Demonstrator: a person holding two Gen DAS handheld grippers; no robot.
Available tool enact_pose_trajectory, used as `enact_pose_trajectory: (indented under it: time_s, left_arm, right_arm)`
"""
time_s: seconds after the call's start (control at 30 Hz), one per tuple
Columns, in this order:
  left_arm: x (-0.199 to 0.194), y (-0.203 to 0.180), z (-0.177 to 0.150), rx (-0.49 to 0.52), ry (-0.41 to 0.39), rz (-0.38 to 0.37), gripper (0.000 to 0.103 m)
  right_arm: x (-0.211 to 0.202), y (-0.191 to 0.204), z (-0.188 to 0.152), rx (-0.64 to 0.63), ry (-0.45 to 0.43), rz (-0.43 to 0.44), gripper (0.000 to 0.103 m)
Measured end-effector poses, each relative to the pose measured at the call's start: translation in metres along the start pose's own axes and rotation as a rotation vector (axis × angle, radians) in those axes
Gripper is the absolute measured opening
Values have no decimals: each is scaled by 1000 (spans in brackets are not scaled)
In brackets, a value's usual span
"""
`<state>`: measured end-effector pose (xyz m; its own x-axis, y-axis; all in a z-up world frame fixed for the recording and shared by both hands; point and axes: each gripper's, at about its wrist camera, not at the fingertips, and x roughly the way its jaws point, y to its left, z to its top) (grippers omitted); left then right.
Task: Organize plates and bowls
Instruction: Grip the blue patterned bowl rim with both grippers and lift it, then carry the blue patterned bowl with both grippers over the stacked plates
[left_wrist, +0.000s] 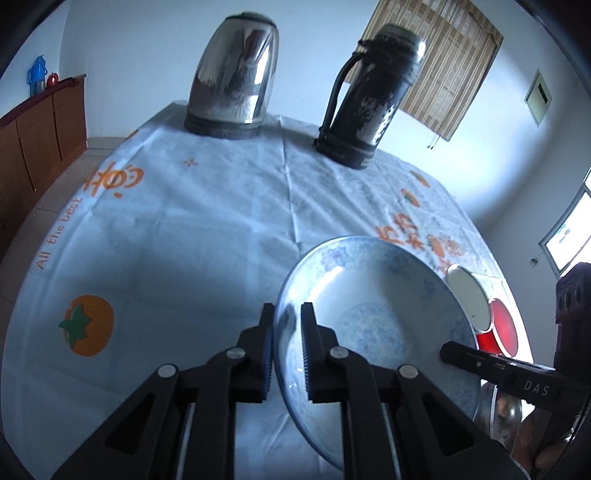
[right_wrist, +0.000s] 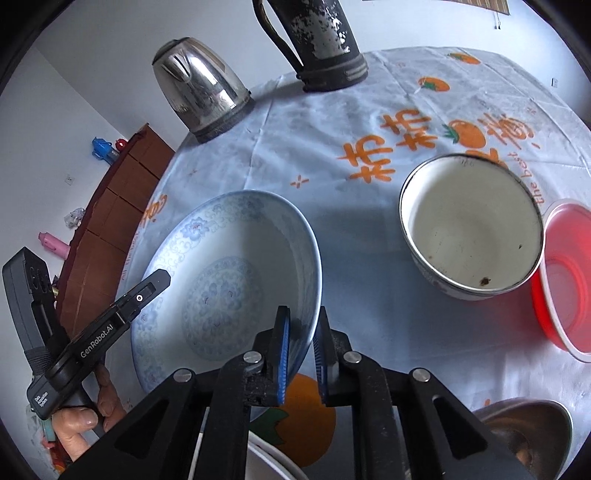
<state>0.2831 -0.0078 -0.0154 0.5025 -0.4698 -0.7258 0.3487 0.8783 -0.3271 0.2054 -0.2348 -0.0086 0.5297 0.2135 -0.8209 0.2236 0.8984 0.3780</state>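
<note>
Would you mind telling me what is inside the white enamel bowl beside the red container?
The white enamel bowl holds nothing but a few dark specks; its near inner wall is hidden by its rim.

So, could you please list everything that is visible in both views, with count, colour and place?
Blue-patterned bowl: 1, white and blue, mid-table, tilted, rim between both grippers' fingers.
White bowl: 1, cream inside, dark specks, right of the patterned bowl.
Red tub: 1, red, touching the white bowl's right side.
Metal bowl: 1, steel, near right edge, partly hidden.
Kettle: 1, silver, far side.
Flask: 1, black, worn, right of kettle.
Tablecloth: 1, pale blue with orange prints.
Cabinet: 1, brown, by the left wall.
Left hand-held gripper: black, on the bowl's rim.
Right hand-held gripper: black, blue pads, on the opposite rim.
</note>
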Motion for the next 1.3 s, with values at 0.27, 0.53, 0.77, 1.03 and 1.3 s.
enact_pose_trajectory:
  time_s: [0.27,0.53,0.77,1.03,1.3]
  left_arm:
    - [-26,-13,-5,26,-54,5,10]
    - [-61,-28,-19,45,-90,20,10]
    - [-87,-44,-41,69,-113,56,10]
    - [-106,-61,-67,90,-130,82,10]
    - [-116,-67,-89,86,-131,86,10]
  right_arm:
    - [-27,6,-12,-18,-28,19,13]
    - [-53,4,-27,-23,-43,57,14]
    - [-77,2,-54,-30,-55,92,14]
    - [-98,-9,-81,-30,-66,110,14]
    - [-110,-16,-106,-35,-78,115,13]
